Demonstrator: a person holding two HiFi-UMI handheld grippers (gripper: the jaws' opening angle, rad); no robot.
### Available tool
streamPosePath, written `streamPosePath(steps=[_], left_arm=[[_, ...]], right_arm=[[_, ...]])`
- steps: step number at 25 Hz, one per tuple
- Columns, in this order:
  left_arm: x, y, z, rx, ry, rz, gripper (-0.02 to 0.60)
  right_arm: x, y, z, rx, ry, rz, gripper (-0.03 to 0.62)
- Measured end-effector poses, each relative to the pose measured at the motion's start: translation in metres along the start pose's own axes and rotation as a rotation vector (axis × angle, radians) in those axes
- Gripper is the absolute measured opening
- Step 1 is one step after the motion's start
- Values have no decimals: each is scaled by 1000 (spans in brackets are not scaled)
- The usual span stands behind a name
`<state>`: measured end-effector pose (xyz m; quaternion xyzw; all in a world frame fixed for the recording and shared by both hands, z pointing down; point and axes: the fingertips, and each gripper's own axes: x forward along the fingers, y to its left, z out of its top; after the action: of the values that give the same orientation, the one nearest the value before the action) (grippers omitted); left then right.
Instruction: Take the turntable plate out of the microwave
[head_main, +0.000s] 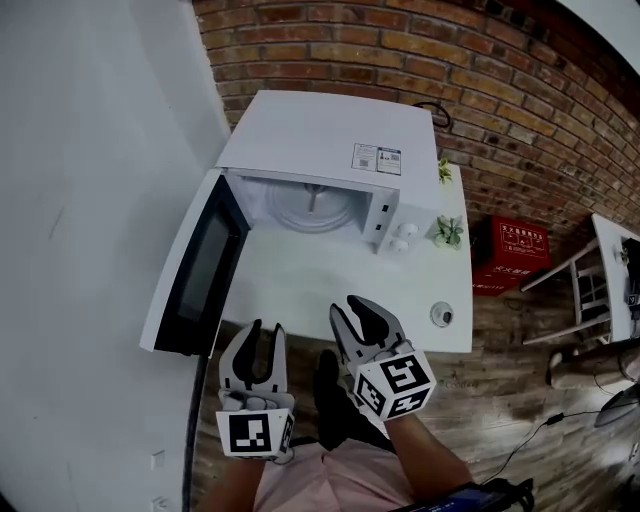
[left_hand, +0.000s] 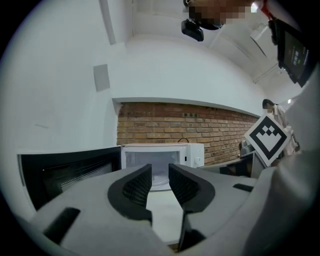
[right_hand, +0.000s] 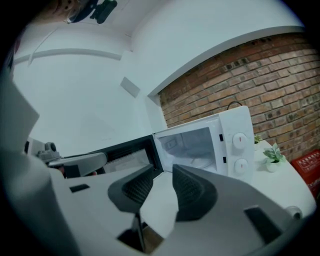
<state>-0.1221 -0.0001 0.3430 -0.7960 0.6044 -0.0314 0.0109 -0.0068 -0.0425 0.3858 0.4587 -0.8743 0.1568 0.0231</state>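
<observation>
Plate: the turntable plate lies flat on the floor of the microwave, not yet touched. It is pale and round, so it has no long axis to line up with.

Direction: it lies straight ahead of both tongs, through the open front and across a bare stretch of table. My guess is that the reach must go level, in under the cavity roof.

Nearer hand: the right gripper sits a little further forward and more squarely before the opening. The left gripper is just beside the free edge of the door, which is swung wide to the left. Both are well apart from the plate.

Left tongs: in the left gripper view the jaws of the left gripper stand apart with nothing between the pads. The plate shows far off through the gap.

Right tongs: in the right gripper view the right gripper is likewise parted and empty. The plate sits up and to the right of its line.

Hidden: in the head view the microwave's top covers the back half of the plate. Glare blurs its rim in all views. I cannot tell what it sits on, or how much lip the jaws could pinch.

Risk: the door edge crowds the left side, and the knobs flank the right.
</observation>
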Motion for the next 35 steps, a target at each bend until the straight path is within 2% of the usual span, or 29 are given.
streamPosePath(steps=[8, 17, 25, 35], left_arm=[[79, 35, -3, 4, 16, -3, 104], [151, 58, 34, 36, -50, -9, 101], [174, 63, 50, 56, -72, -17, 98], [189, 81, 31, 43, -24, -45, 92]], right_arm=[[73, -35, 14, 23, 14, 0, 124], [134, -56, 56, 7, -11, 30, 123], [156, -54, 76, -11, -31, 58, 120], [179, -63, 57, 32, 14, 6, 120]])
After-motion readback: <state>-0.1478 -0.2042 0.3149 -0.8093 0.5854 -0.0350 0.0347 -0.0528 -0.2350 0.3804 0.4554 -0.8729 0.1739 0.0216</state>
